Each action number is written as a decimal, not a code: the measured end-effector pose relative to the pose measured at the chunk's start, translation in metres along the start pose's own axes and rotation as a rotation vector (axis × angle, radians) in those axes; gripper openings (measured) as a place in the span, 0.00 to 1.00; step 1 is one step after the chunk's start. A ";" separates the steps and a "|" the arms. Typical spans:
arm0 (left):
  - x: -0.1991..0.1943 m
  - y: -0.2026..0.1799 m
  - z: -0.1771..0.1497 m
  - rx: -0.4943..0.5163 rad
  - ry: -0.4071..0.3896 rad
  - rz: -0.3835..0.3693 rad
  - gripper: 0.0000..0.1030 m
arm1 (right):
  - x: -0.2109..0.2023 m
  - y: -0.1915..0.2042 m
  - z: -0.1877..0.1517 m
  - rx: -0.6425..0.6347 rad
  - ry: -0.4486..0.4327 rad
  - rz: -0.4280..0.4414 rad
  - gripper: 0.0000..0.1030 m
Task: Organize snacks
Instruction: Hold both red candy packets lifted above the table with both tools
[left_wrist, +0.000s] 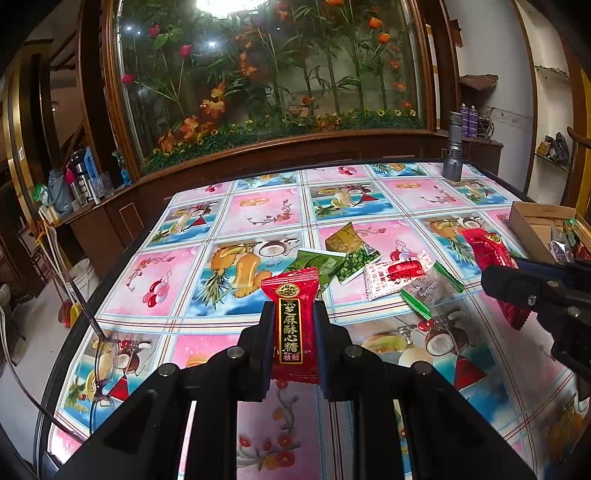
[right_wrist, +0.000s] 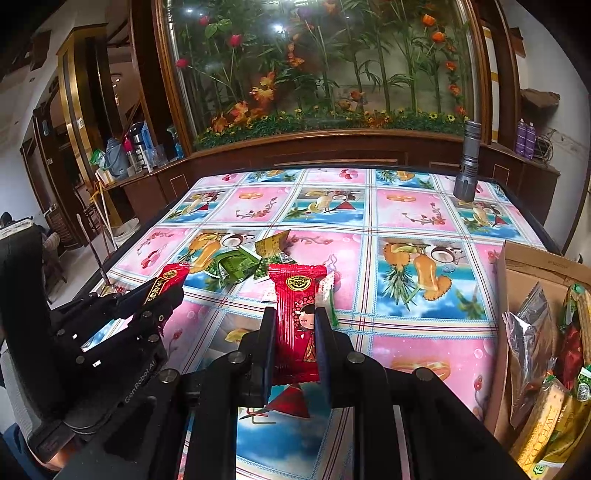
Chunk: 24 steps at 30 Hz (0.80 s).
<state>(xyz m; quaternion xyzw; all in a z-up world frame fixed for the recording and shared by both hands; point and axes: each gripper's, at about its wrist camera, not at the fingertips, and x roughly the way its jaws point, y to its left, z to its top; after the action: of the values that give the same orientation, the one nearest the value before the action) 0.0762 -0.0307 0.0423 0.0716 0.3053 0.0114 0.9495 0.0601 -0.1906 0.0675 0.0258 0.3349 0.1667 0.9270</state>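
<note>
My left gripper (left_wrist: 294, 314) is shut on a red candy packet with a black and gold label (left_wrist: 290, 325), held upright above the table. My right gripper (right_wrist: 294, 319) is shut on a red packet with a cartoon figure (right_wrist: 298, 325), also lifted off the table. In the left wrist view the right gripper (left_wrist: 491, 280) shows at the right edge with its red packet (left_wrist: 491, 251). The left gripper (right_wrist: 162, 291) and its packet (right_wrist: 168, 278) show at the left of the right wrist view. Several loose packets lie mid-table: green ones (left_wrist: 332, 264), a white and red one (left_wrist: 397, 275). A cardboard box (right_wrist: 524, 280) at the right holds several snacks.
A grey flashlight (right_wrist: 468, 162) stands upright at the table's far right corner. Eyeglasses (left_wrist: 105, 360) rest near the table's left edge. The table carries a pink and blue fruit-pattern cloth (right_wrist: 417, 210). A wooden cabinet with a glass plant display (left_wrist: 266, 74) rises behind the table.
</note>
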 end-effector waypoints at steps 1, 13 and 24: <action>0.000 0.001 0.000 -0.003 -0.001 0.000 0.18 | 0.000 0.000 0.000 0.001 -0.002 0.000 0.21; 0.000 0.008 0.002 -0.051 0.008 -0.029 0.18 | 0.002 -0.002 -0.001 0.014 0.014 0.003 0.21; 0.002 0.006 0.000 -0.049 0.018 -0.028 0.18 | -0.004 -0.006 0.002 0.038 -0.008 0.014 0.21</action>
<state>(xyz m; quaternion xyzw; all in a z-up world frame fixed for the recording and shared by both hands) 0.0782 -0.0249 0.0417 0.0441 0.3144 0.0063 0.9483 0.0596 -0.1972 0.0704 0.0461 0.3339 0.1666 0.9266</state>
